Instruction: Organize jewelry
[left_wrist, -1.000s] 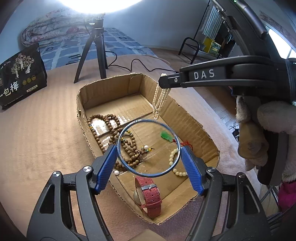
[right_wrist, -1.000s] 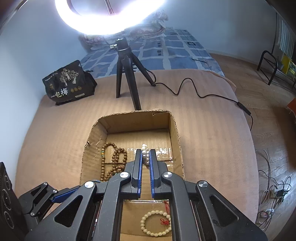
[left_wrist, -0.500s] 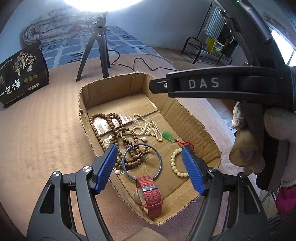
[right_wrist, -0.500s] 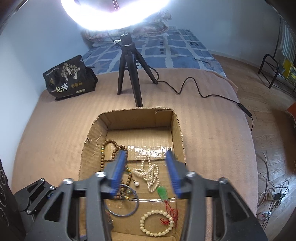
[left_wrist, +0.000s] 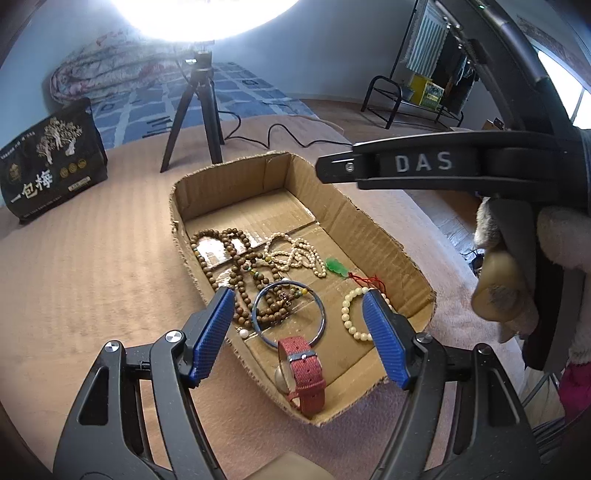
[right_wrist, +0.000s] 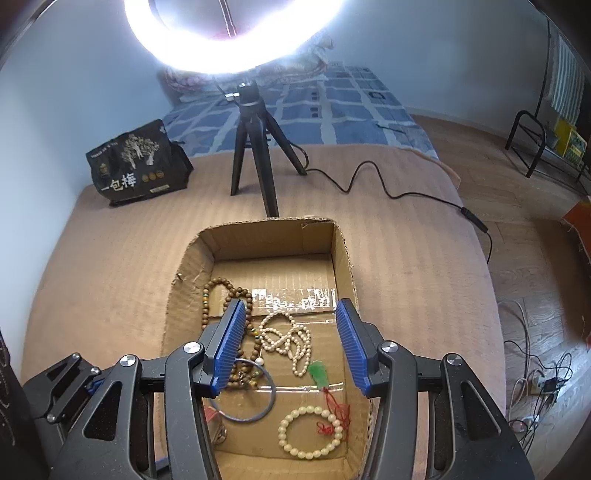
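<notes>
Two blue-padded tongs show in the left wrist view: the left tongs (left_wrist: 299, 332) are spread wide and hold nothing above the near end of the cardboard box (left_wrist: 384, 236), while the right tongs' arm, lettered "DAS" (left_wrist: 423, 162), crosses at 2 o'clock. Inside the box lie brown wooden beads (left_wrist: 236, 258), a cream bead necklace (left_wrist: 295, 256), a green pendant (left_wrist: 336, 266), a blue bangle (left_wrist: 321, 310), a cream bracelet (left_wrist: 347, 317) and a red-strapped watch (left_wrist: 303, 373). At 10 o'clock stands a black bag (left_wrist: 48, 170) printed "一包梅"; a tripod (left_wrist: 199, 110) rises at 12. From the right wrist view, the right tongs (right_wrist: 291, 345) are likewise released and empty over the necklace (right_wrist: 284, 339), the ring light (right_wrist: 236, 33) glaring at 12 o'clock and its cable (right_wrist: 369, 177) trailing across the bed (right_wrist: 92, 258).
</notes>
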